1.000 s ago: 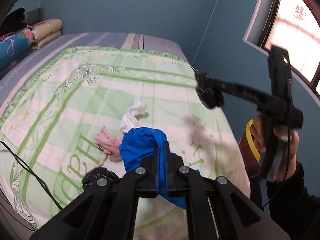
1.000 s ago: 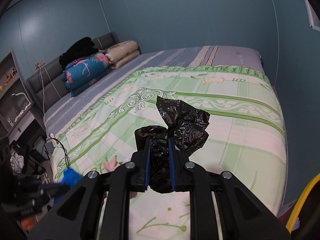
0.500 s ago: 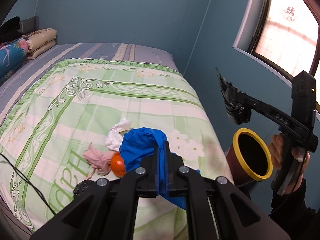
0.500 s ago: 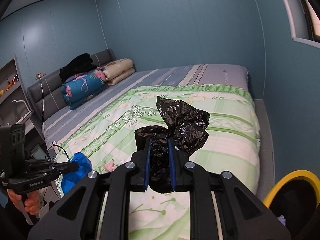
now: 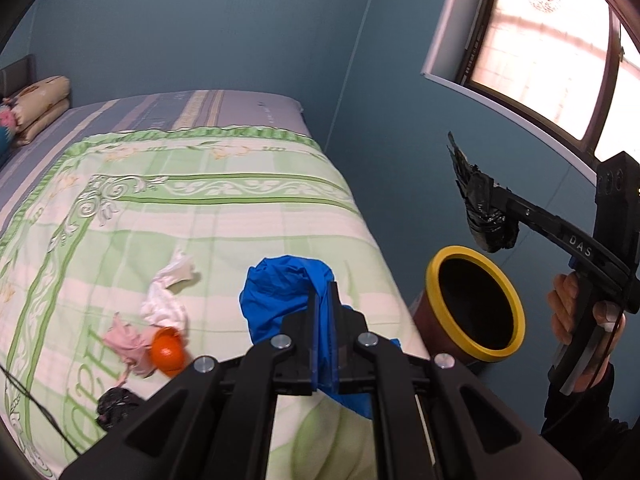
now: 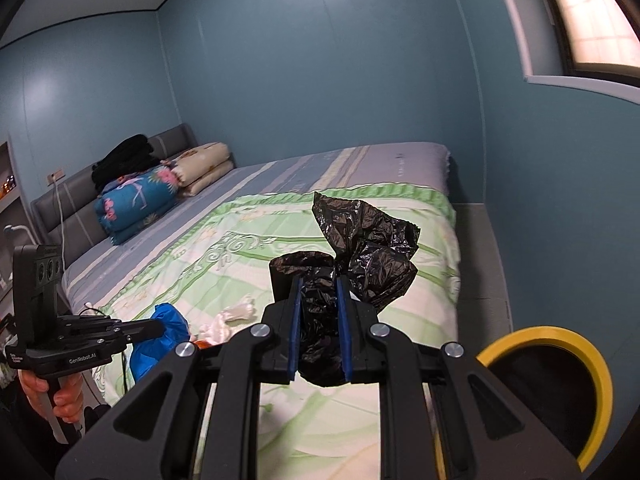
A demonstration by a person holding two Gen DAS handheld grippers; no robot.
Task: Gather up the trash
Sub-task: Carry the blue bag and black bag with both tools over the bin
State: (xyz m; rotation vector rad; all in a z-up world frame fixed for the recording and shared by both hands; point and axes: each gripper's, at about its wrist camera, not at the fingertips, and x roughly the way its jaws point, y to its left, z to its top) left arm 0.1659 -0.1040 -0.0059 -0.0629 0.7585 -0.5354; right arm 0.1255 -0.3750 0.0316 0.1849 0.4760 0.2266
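Observation:
My left gripper (image 5: 325, 300) is shut on a crumpled blue plastic bag (image 5: 280, 296) and holds it above the bed's right edge. My right gripper (image 6: 319, 292) is shut on a crumpled black plastic bag (image 6: 360, 256); in the left wrist view that black bag (image 5: 482, 216) hangs just above the far rim of a brown bin with a yellow rim (image 5: 474, 308). The bin also shows at the lower right of the right wrist view (image 6: 560, 360). On the bed lie white tissue (image 5: 168, 296), a pink scrap (image 5: 124, 340), an orange ball (image 5: 167, 354) and a small black scrap (image 5: 114, 404).
The bed (image 5: 200, 208) has a green patterned quilt and fills the left side. Pillows and folded bedding (image 6: 152, 192) lie at the headboard. The blue wall (image 5: 400, 120) and a window (image 5: 552, 48) stand close behind the bin. A cable (image 5: 32, 404) runs along the bed's near left edge.
Both grippers have swung right, away from the bed, with their bags. The bin has come into view, and the black bag now hangs over it.

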